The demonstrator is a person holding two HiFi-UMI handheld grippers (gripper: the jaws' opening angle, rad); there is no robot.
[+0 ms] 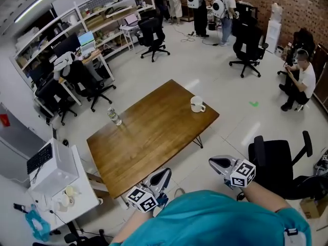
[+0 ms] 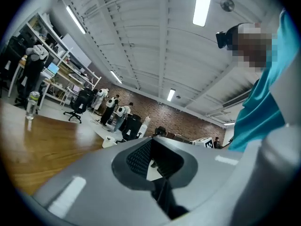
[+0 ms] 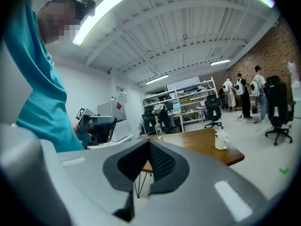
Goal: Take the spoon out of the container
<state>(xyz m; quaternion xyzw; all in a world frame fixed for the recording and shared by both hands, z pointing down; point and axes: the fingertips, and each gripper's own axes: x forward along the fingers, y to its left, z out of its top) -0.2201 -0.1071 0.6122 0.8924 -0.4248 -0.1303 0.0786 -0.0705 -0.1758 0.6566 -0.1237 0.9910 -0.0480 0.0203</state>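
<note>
A white mug [image 1: 197, 104], the container, stands near the far right corner of the wooden table [image 1: 154, 137]; no spoon shows in it from here. The right gripper view has the mug [image 3: 220, 140] on the table's [image 3: 202, 142] right end. Both grippers hang off the table's near edge, close to my teal-shirted body. My left gripper [image 1: 165, 172] is shut and empty, its jaws meeting tip to tip [image 2: 151, 139]. My right gripper [image 1: 214, 162] is likewise shut on nothing [image 3: 149, 142].
A clear water bottle [image 1: 114, 116] stands on the table's left edge. A black office chair [image 1: 279, 165] sits just right of my right gripper. A white cabinet with a laptop [image 1: 51, 173] is at the left. Several people [image 1: 200, 4] stand at the back; one crouches [image 1: 302, 81] at the right.
</note>
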